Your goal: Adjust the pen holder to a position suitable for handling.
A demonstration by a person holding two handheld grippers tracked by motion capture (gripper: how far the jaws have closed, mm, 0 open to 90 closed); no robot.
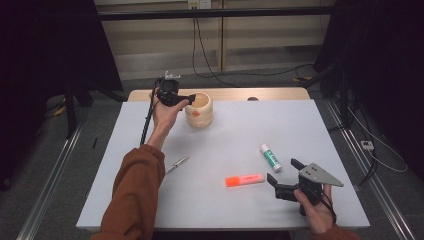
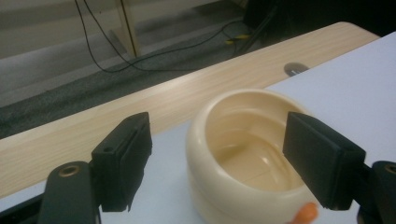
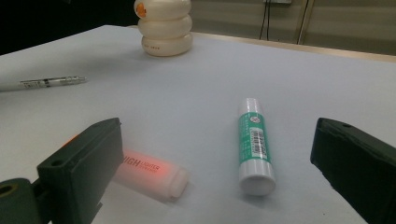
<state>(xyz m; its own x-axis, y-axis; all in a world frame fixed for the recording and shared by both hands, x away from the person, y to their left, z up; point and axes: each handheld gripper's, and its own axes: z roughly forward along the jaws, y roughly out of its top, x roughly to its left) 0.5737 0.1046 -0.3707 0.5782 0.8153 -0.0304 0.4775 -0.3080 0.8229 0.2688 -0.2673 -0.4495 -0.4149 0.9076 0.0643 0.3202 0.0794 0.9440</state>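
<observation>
With spread jaws, the left tool (image 1: 186,99) straddles the far cream holder's (image 1: 199,110) rim, seemingly about to close for a grip.

Glossy cream pot (image 2: 243,154) — smooth; matt black plastic tool (image 2: 219,158).

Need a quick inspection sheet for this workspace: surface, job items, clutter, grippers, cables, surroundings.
Surface: pale table, wooden strip along the far edge.
Job's things: cream holder, upright, nothing seen inside.
Clutter: orange highlighter, glue stick, pen, all lying flat.
Grippers: left gripper open at the holder's rim; right gripper open, near the highlighter and glue stick.
Cables: black cable trailing from left gripper; floor cables beyond.
Surroundings: dark curtains, wall outlet.
</observation>
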